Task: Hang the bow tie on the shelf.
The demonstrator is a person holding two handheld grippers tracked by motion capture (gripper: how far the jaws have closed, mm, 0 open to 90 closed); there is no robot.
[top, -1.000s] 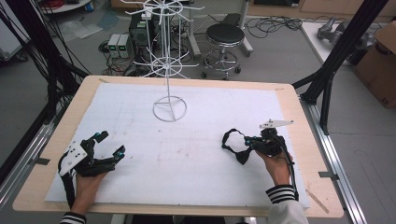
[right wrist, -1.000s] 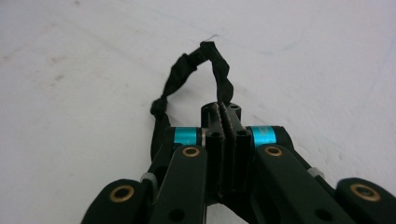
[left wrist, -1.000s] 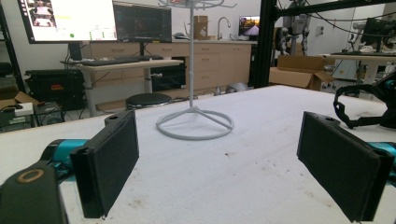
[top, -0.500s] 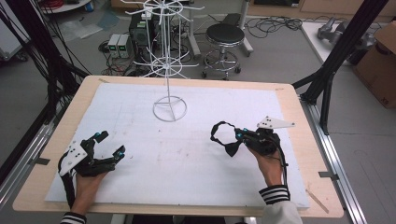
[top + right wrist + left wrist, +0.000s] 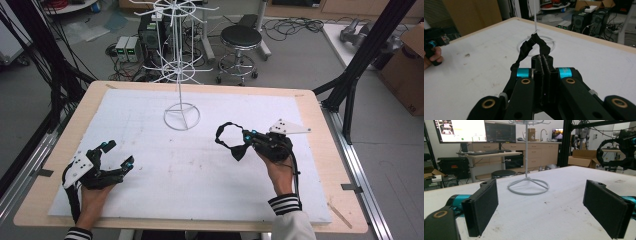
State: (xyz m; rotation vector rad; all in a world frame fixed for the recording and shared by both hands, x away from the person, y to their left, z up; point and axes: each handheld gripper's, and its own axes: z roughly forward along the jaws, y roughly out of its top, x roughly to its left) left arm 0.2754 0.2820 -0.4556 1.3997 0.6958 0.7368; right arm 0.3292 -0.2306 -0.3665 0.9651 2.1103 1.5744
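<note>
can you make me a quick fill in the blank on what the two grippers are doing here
1. The right gripper holds a black ____ loop between its jaws.
2. The left gripper has its jaws ____ with nothing between them.
3. The white wire rack stands on a base shaped like a ____.

Missing words: fabric; open; ring

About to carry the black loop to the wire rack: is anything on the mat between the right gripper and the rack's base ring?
No. In the high view, only bare white mat lies between the right gripper, shut on the black loop, and the base ring.
</note>
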